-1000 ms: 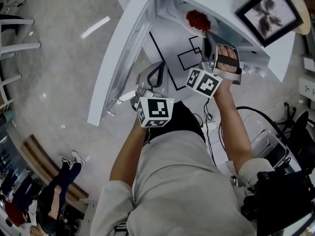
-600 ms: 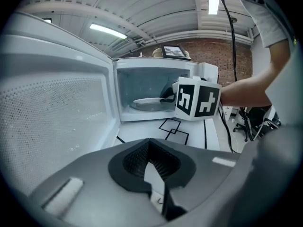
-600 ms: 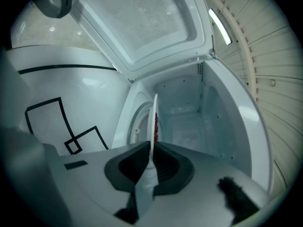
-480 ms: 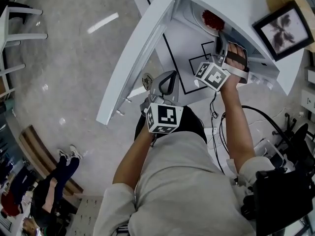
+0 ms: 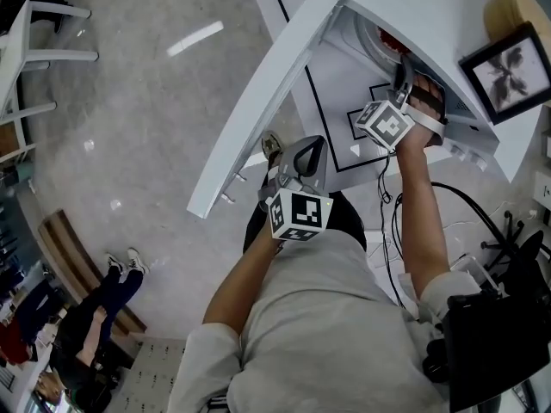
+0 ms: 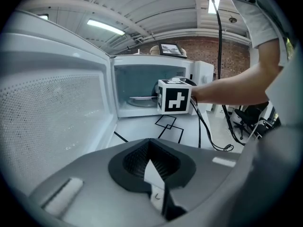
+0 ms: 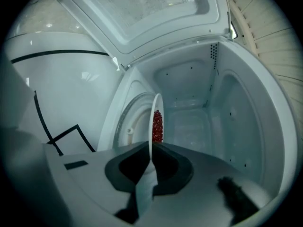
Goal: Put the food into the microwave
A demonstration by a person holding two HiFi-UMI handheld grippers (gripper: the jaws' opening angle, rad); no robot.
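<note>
While the head view looks steeply down, the white tabletop (image 5: 331, 114) shows black outlined squares in front of the microwave (image 5: 413, 7).

Microwave: white, cavity open toward the person, interior bare white with a perforated vent patch on one wall.

Door (image 5: 267, 101): swung fully out to the person's left; the mesh window panel fills the left side of the left gripper view.

Framed picture (image 5: 508, 63): lies on the microwave top, near a round wooden piece.

Right tool (image 5: 400, 74): reached into the cavity mouth, arm extended, marker cube just outside the opening. Jaws closing, pinching the near rim of the plate (image 7: 152, 122); the rim runs straight into the notch between the pads.

Left tool (image 5: 288, 157): held back over the tabletop edge, beside the open door and well apart from the cavity. Jaws pressed together, nothing between them.

Turntable (image 7: 124, 126): glass disc on the cavity floor, close beside the plate.

Plate: white, inside the cavity over the turntable. Contact with the turntable cannot be settled from these angles; it looks very close, possibly just off it.

Food (image 7: 157, 126): heap of small red pieces on the plate, toward its far half, inside the microwave.
</note>
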